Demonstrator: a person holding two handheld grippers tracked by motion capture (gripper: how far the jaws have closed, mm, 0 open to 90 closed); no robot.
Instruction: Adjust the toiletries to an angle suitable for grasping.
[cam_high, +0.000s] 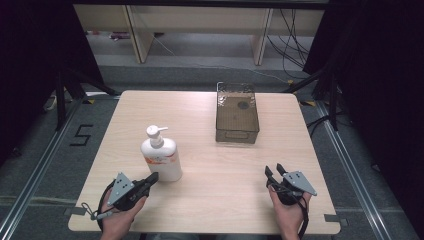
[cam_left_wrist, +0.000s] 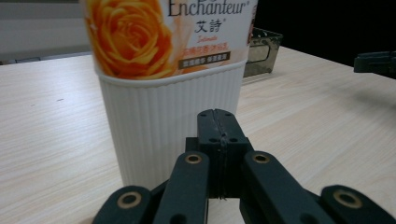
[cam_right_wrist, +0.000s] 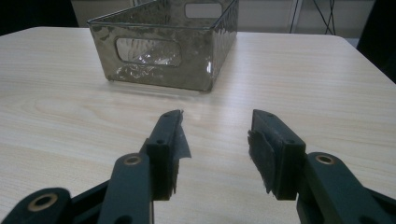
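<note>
Your left gripper (cam_high: 150, 180) sits at the near-left of the desk (cam_high: 210, 200), fingers (cam_left_wrist: 215, 128) pressed together with nothing between them. Their tips point at the lower body of the white pump bottle (cam_high: 161, 156), just beside it; from the left gripper view I can't tell if they actually touch the ribbed wall.

The bottle stands upright on the left half of the desk, pump head (cam_high: 155, 132) on top, orange rose label (cam_left_wrist: 140, 37) on its upper part, plain ribbed white below.

Your right gripper (cam_high: 275, 172) is at the near-right, resting low by the desk surface, fingers (cam_right_wrist: 166, 144) spread apart and holding nothing. A torn bit of dark pad material hangs off the inside of one finger in the right gripper view.

The smoky clear plastic bin (cam_high: 237, 114) sits on the far-centre of the desk, long side running away from you, cut-out handle (cam_right_wrist: 147, 51) on the near end wall. It lies ahead of the right gripper, well apart from it, and apart from the bottle too. Something small and dark shows through the bin's floor at the far end; can't tell what.

Both your hands are at the near edge, left hand (cam_high: 120, 217) and right hand (cam_high: 287, 212) each wrapped on its gripper body.
</note>
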